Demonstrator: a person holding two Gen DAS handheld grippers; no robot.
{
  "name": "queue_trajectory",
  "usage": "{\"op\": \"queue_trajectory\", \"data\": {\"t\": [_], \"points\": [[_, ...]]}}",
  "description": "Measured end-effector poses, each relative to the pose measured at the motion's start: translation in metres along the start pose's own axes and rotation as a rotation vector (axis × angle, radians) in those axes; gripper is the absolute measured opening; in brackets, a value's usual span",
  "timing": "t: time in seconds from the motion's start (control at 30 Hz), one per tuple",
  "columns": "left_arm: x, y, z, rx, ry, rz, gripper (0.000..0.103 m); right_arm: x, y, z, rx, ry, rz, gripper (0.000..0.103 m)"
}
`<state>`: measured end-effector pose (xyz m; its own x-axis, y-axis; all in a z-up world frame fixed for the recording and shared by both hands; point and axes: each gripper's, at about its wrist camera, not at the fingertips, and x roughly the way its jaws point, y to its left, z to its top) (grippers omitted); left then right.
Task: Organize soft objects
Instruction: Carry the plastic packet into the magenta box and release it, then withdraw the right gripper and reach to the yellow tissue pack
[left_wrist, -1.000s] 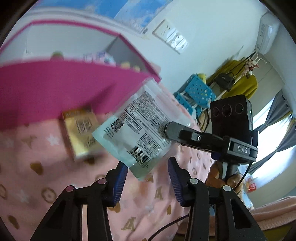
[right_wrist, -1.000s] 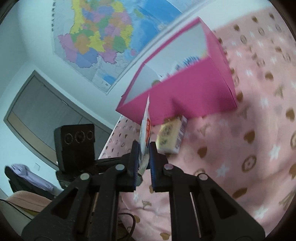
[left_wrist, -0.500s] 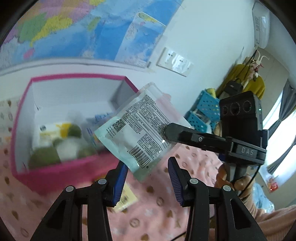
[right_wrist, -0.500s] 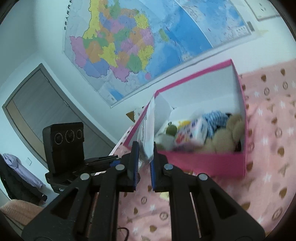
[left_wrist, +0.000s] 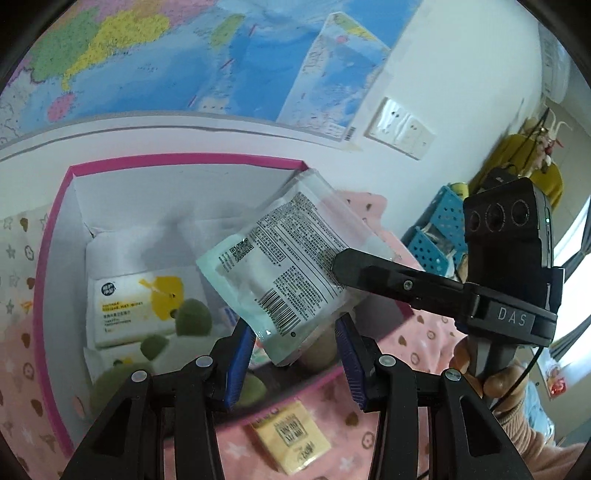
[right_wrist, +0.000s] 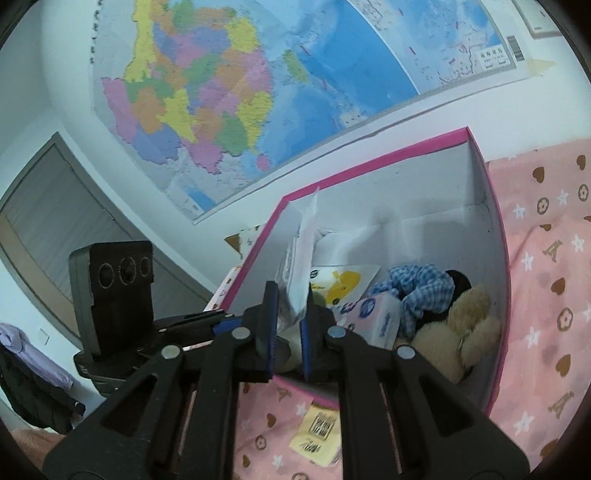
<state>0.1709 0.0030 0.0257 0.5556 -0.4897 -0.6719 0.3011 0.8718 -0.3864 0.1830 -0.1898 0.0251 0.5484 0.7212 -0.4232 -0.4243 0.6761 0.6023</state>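
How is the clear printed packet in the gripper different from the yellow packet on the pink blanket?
The clear packet is held in the air above the pink box by the right gripper; the yellow packet lies flat on the blanket, outside the box. The clear packet looks pale and see-through; the yellow one is opaque. The clear one looks larger. Both carry black printed codes.
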Motion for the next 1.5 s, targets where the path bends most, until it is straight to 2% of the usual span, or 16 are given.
{"op": "queue_trajectory", "data": {"t": [0.13, 0.17, 0.23, 0.43, 0.53, 0.73, 0.93, 1.17, 1.5], "points": [[0.012, 0.008, 0.005, -0.014, 0.017, 0.025, 0.044, 0.012, -0.011, 0.005, 0.025, 0.016, -0.046, 0.019], [0.015, 0.010, 0.005, -0.023, 0.025, 0.027, 0.044, 0.015, -0.012, 0.005, 0.026, 0.020, -0.064, 0.024], [0.020, 0.014, 0.007, -0.035, 0.030, 0.032, 0.044, 0.018, -0.013, 0.005, 0.016, 0.028, -0.092, 0.027], [0.023, 0.023, 0.003, -0.059, 0.026, 0.051, 0.044, 0.016, -0.016, 0.001, 0.004, 0.032, -0.141, 0.031], [0.023, 0.025, 0.003, -0.063, 0.023, 0.059, 0.045, 0.012, -0.018, 0.000, 0.005, 0.021, -0.153, 0.040], [0.014, 0.021, -0.005, -0.049, -0.004, 0.076, 0.045, 0.006, -0.013, -0.003, 0.004, 0.014, -0.148, 0.040], [-0.007, 0.007, -0.015, 0.000, -0.064, 0.096, 0.048, -0.009, -0.007, -0.014, -0.010, 0.004, -0.138, 0.040], [-0.032, -0.021, -0.028, 0.073, -0.138, 0.129, 0.056, -0.033, 0.011, -0.028, -0.067, -0.018, -0.122, 0.040], [-0.053, -0.054, -0.058, 0.173, -0.164, 0.156, 0.062, -0.052, 0.030, -0.057, -0.124, -0.007, -0.106, 0.042]]}}
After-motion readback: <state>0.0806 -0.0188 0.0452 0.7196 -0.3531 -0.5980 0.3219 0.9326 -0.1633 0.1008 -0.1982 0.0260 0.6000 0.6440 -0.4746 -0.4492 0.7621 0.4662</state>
